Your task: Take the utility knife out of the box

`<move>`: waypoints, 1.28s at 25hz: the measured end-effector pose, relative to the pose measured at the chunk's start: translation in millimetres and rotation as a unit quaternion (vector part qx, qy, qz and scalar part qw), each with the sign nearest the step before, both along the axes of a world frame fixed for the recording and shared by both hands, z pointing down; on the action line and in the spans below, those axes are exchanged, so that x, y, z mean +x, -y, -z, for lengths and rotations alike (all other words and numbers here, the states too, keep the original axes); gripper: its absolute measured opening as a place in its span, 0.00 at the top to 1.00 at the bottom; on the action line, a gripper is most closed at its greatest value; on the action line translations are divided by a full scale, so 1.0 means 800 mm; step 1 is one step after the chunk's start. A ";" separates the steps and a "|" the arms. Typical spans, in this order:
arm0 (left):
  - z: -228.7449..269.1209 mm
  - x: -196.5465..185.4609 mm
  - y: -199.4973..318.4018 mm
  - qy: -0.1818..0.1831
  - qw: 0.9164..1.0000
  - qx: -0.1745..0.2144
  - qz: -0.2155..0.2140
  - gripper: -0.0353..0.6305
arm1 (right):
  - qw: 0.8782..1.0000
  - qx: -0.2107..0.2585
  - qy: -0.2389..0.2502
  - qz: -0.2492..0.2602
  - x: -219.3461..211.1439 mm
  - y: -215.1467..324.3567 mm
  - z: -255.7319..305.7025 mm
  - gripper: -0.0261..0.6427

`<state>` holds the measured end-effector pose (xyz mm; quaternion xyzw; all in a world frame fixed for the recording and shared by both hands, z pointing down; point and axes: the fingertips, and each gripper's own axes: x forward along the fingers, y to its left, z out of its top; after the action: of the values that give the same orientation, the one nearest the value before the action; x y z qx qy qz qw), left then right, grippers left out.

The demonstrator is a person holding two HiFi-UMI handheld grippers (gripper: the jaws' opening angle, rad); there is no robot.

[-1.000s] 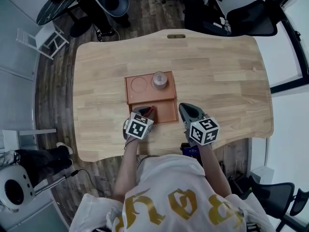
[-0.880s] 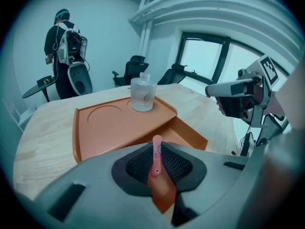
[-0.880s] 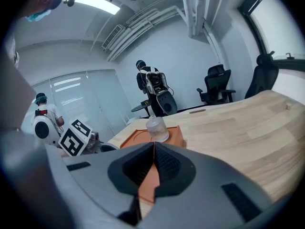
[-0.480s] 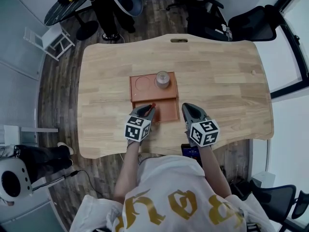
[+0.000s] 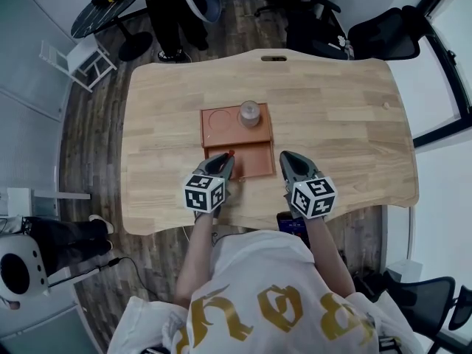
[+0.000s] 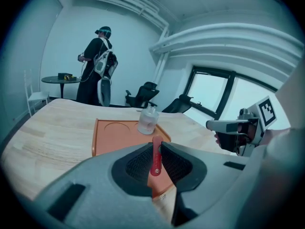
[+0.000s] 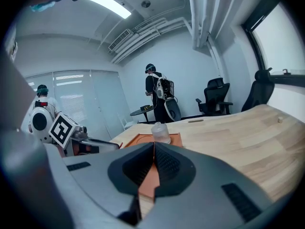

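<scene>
My left gripper (image 5: 223, 164) is shut on a slim red utility knife (image 6: 156, 155), which stands upright between the pads and pokes out past the tips (image 5: 230, 154). It hangs above the front left compartment of the orange box (image 5: 254, 162). The box's back half has a round recess and carries a small clear bottle (image 5: 250, 113). My right gripper (image 5: 288, 161) hovers just right of the box's front corner, its jaws closed tip to tip with nothing between them (image 7: 154, 145). Each gripper shows in the other's view: the right gripper (image 6: 225, 125), the left gripper (image 7: 93, 144).
The wooden table (image 5: 339, 116) has its near edge right under my hands. A dark phone-like thing (image 5: 293, 224) lies at that edge by my right wrist. Office chairs (image 5: 383, 28), a small round table (image 5: 103, 2) and a standing person (image 6: 100, 68) are beyond the far side.
My left gripper has lifted up out of the box's front compartment with the red knife in it, rolling somewhat. The right gripper rose slightly beside the box.
</scene>
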<state>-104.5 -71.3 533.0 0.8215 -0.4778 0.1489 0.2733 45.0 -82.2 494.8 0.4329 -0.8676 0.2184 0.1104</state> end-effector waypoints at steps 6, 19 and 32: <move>0.042 0.010 -0.005 -0.017 0.998 0.056 -0.009 0.86 | 1.000 0.026 -0.002 -0.005 -0.001 -0.002 0.018 0.94; 0.111 -0.002 -0.021 -0.024 0.988 0.148 0.022 0.86 | 0.996 0.084 -0.023 -0.011 -0.009 -0.016 0.052 0.94; 0.134 0.005 -0.035 -0.018 0.983 0.179 0.025 0.86 | 0.995 0.098 -0.013 -0.008 -0.008 -0.026 0.070 0.94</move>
<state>-100.1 -43.1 426.2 0.8475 -0.5119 0.0396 0.1344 38.5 -61.2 439.1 0.4516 -0.8796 0.1279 0.0770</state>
